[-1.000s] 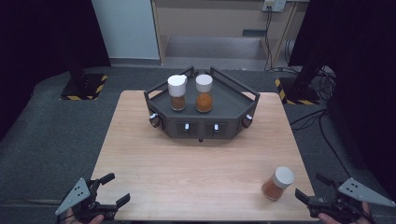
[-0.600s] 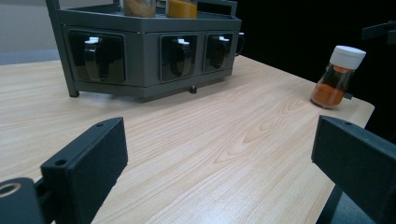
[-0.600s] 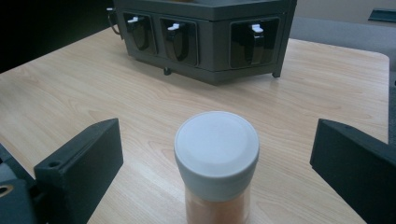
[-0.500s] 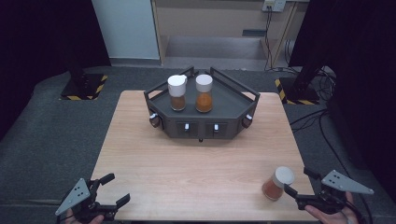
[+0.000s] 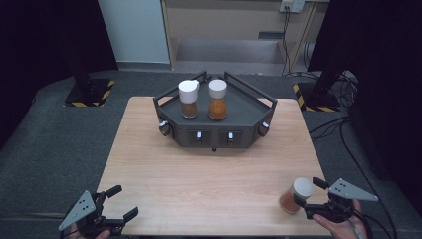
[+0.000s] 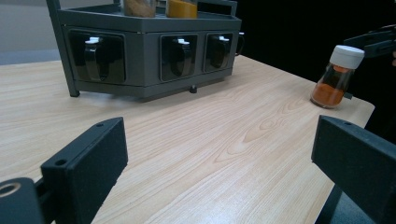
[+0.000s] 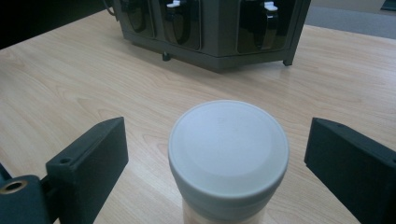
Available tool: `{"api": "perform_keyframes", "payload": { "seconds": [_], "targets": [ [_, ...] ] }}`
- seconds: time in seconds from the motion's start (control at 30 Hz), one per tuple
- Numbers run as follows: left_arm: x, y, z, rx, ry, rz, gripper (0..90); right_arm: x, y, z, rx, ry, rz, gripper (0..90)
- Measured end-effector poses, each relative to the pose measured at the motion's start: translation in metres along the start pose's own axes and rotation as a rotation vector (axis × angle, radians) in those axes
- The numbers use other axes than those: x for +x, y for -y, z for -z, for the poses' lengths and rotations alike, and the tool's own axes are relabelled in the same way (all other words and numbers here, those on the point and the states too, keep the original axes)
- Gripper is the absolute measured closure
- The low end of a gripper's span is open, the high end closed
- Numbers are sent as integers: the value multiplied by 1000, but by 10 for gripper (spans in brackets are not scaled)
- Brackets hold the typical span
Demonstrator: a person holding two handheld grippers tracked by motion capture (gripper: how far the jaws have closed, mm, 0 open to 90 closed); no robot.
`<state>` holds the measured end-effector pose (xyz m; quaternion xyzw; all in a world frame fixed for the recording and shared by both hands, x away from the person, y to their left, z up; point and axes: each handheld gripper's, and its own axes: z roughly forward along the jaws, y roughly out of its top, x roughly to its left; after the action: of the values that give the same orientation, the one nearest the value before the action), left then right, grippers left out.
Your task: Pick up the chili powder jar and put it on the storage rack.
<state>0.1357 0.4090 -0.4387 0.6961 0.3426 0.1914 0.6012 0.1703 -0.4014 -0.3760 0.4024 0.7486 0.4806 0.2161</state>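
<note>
Right gripper view: fingers spread, just been closing, spice jar between them, untouched. Jar sits at 4 o'clock on the surface, rack at 12. Centre on the jar below the cap, then squeeze. Left gripper idle, fingers apart.

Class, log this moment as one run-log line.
right gripper: jaws closing, astride spice jar, no contact | left gripper: open, idle | rack: two jars
</note>
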Motion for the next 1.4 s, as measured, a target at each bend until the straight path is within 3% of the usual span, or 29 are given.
{"api": "perform_keyframes", "payload": {
  "seconds": [0.27, 0.5, 0.73, 1.4],
  "targets": [
    [0, 0, 0, 0, 1, 0, 23, 1, 3, -13, 19, -6, 13, 118],
    [0, 0, -1, 2, 2, 0, 23, -2, 10, -18, 14, -1, -10, 165],
    [0, 0, -1, 3, 0, -4, 24, 0, 12, -17, 0, 24, 12, 331],
    [0, 0, 0, 5, -2, -1, 25, -1, 3, -17, 16, 14, 20, 338]
  ]
}}
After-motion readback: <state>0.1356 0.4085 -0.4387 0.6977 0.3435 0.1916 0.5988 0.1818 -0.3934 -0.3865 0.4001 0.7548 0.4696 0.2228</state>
